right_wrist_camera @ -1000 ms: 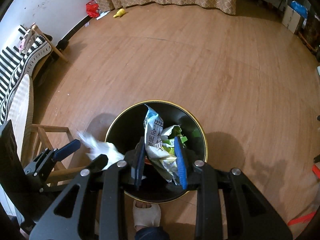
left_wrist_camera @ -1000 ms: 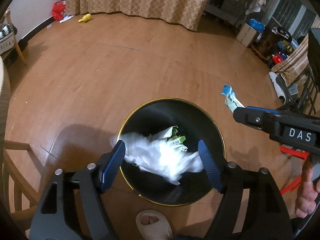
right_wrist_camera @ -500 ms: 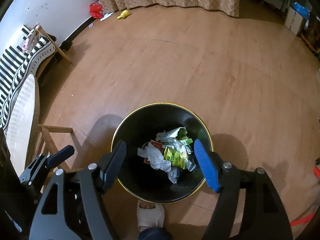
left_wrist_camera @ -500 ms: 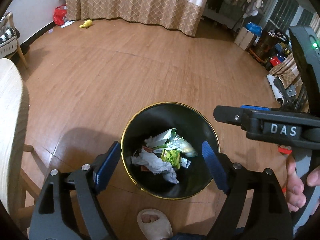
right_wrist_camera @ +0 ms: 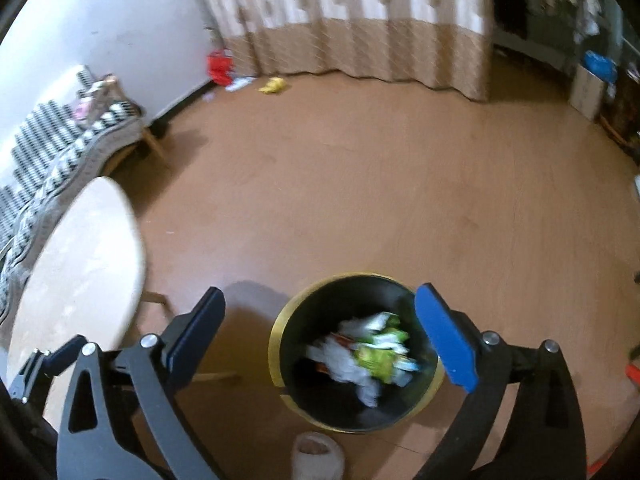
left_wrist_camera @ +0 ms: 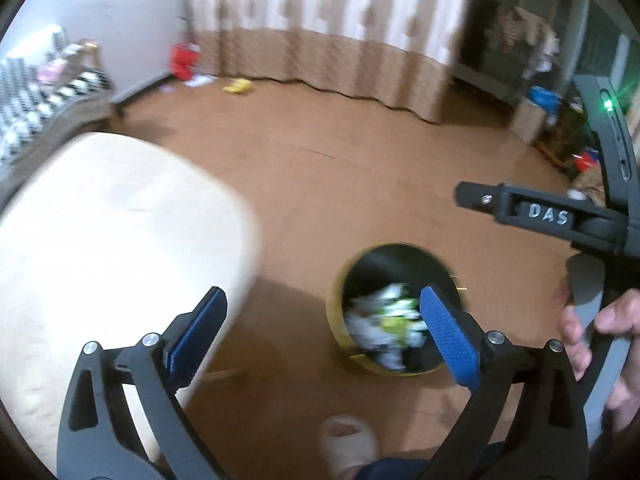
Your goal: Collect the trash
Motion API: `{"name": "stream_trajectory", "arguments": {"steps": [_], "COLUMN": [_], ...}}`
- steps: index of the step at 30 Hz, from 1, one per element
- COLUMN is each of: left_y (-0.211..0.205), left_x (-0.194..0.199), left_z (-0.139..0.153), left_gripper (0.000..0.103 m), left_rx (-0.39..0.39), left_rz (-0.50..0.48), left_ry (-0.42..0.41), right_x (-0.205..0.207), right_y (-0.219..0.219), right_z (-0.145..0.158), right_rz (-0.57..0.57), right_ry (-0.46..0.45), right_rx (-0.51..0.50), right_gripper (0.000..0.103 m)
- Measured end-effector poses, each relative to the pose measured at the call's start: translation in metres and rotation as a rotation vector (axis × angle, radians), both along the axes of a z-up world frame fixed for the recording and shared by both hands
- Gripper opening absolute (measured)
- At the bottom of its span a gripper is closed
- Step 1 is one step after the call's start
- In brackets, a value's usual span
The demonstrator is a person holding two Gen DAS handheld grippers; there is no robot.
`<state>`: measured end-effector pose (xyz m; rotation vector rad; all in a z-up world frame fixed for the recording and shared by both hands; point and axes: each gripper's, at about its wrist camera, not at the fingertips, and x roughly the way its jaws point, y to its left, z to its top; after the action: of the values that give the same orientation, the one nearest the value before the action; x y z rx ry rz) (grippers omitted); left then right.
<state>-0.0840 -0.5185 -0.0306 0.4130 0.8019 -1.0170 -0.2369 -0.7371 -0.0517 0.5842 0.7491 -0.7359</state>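
Left gripper [left_wrist_camera: 322,334] fingers opening wide, empty. Right gripper [right_wrist_camera: 318,336] fingers opening wide, empty. Crumpled trash [right_wrist_camera: 366,354] lies inside black gold-rimmed bin [right_wrist_camera: 280,344] on wooden floor [right_wrist_camera: 360,200], beside pale surface [right_wrist_camera: 80,260].

Right tongs [right_wrist_camera: 320,334] over the wooden floor [right_wrist_camera: 360,184], jaws opening wide, nothing between the blue pads [right_wrist_camera: 446,344]. Below them a black bin with gold rim [right_wrist_camera: 276,344] stands on the floor; crumpled white paper and green-yellow wrappers [right_wrist_camera: 368,354] lie inside, blurred. Pale round desk [right_wrist_camera: 84,264] at left, its edge near the bin but apart. A toe in a light slipper [right_wrist_camera: 316,456] at the bottom edge, just beside the bin. Far side: patterned curtain [right_wrist_camera: 360,32], red bag [right_wrist_camera: 219,66] and yellow item [right_wrist_camera: 273,86] on the floor by the wall.
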Motion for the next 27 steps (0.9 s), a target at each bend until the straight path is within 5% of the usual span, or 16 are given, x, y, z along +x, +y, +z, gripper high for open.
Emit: {"name": "stream_trajectory", "arguments": {"steps": [8, 18, 27], "left_y": [0.170, 0.402, 0.510], "left_x": [0.084, 0.134, 0.142], "left_z": [0.047, 0.046, 0.031], "left_gripper": [0.094, 0.094, 0.094], "left_rx": [0.023, 0.023, 0.045], "left_rz": [0.379, 0.851, 1.078], "left_ry": [-0.111, -0.114, -0.125], "right_x": [0.117, 0.230, 0.275], "right_y": [0.125, 0.331, 0.473], "right_z": [0.036, 0.057, 0.045], "right_rz": [0.346, 0.756, 0.990], "right_ry": [-0.029, -0.018, 0.011], "right_rx": [-0.065, -0.124, -0.164], "right_gripper": [0.093, 0.093, 0.093]}}
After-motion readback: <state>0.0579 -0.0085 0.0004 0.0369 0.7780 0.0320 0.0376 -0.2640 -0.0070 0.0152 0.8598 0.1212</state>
